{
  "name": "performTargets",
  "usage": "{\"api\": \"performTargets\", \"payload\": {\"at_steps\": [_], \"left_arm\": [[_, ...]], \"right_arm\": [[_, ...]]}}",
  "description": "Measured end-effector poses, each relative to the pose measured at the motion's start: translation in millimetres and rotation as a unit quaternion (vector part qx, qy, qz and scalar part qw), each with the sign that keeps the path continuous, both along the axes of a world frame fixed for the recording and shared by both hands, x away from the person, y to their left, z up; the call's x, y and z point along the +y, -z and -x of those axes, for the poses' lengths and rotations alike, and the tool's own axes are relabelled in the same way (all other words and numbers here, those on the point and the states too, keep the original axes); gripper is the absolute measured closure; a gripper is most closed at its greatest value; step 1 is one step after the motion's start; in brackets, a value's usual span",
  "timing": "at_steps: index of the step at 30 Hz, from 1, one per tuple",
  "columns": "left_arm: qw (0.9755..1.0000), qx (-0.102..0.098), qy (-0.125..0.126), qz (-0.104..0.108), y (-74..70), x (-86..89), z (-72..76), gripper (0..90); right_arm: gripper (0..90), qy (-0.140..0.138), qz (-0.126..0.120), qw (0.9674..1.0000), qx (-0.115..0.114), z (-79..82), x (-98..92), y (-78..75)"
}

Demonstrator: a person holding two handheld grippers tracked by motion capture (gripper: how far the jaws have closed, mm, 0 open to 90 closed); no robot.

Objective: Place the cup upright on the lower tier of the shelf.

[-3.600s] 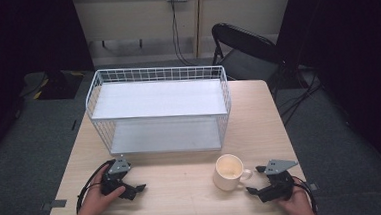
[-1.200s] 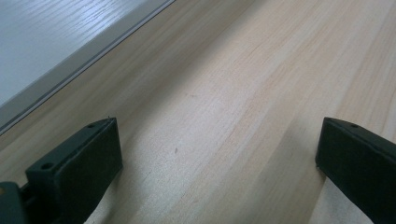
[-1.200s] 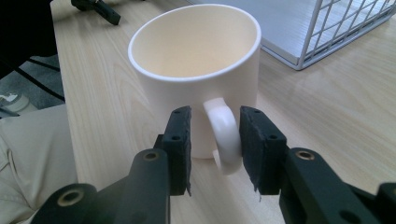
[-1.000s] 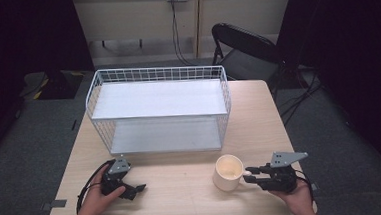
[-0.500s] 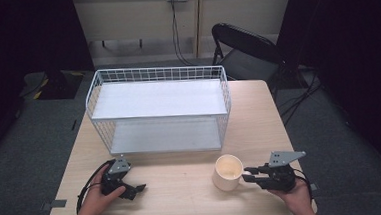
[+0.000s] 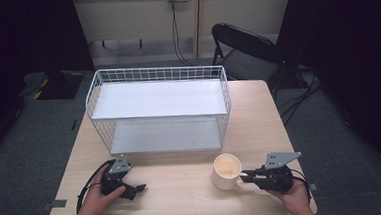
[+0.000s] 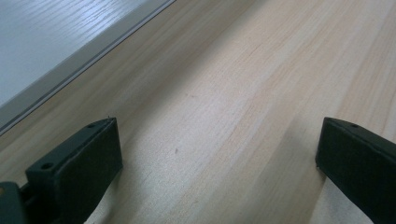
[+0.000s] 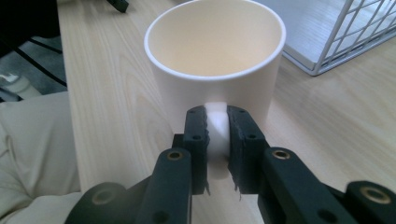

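A cream mug [image 6: 226,171] stands upright on the wooden table [image 6: 183,188], in front of the white wire basket shelf [image 6: 159,109]. My right gripper [image 6: 247,176] sits just right of it, and its jaws have just been closing on the mug's handle. In the right gripper view both pads press on that handle [image 8: 217,125], with the mug [image 8: 215,60] empty inside. My left gripper [image 6: 133,189] rests on the table at the front left, away from the mug. Its jaws stand wide apart in the left gripper view [image 7: 219,154] with only bare wood between them.
The shelf's white lower board [image 7: 51,42] lies close ahead of the left gripper. A black folding chair [image 6: 245,49] stands beyond the table's far right corner. Cables trail from both grippers near the front edge.
The right gripper has shifted slightly left toward the mug and its jaws have closed on the handle. The mug and the left gripper have stayed where they were.
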State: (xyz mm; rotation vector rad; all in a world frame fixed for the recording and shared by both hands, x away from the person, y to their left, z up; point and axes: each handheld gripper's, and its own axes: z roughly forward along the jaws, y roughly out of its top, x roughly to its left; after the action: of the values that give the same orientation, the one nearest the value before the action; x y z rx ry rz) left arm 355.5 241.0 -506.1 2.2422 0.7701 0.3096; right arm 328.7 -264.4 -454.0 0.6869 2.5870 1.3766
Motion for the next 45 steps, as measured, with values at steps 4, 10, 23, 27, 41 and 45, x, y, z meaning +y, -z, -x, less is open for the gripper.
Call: {"api": "performTargets", "payload": {"at_steps": [4, 10, 23, 27, 41, 45], "left_arm": [[1.0000, 0.000, 0.000, 0.001, 0.1, 0.0, 0.0, 0.0], [1.0000, 0.000, 0.000, 0.000, 0.0, 0.0, 0.0, 0.0], [1.0000, 0.000, 0.000, 0.000, -0.1, 0.0, 0.0, 0.0], [1.0000, 0.000, 0.000, 0.001, 0.1, -0.1, 0.0, 0.0], [1.0000, 0.000, 0.000, 0.000, -0.1, 0.0, 0.0, 0.0], [1.0000, 0.000, 0.000, 0.001, 0.1, -0.1, 0.0, 0.0]], "right_arm": [[79.3, 0.003, 0.009, 0.9999, -0.013, 1.4, 1.9, -1.2], [79.8, 0.003, 0.018, 0.9994, -0.028, 3.4, 4.1, -3.0], [80.2, 0.017, 0.008, 0.9992, -0.036, 4.5, -0.4, -5.3], [80.2, 0.021, 0.001, 0.9991, -0.037, 5.0, -1.1, -6.6], [79.2, 0.042, 0.027, 0.9985, -0.025, 8.2, 0.5, -3.7], [76.0, 0.051, 0.038, 0.9978, -0.020, 7.3, 3.4, -4.5]]}}
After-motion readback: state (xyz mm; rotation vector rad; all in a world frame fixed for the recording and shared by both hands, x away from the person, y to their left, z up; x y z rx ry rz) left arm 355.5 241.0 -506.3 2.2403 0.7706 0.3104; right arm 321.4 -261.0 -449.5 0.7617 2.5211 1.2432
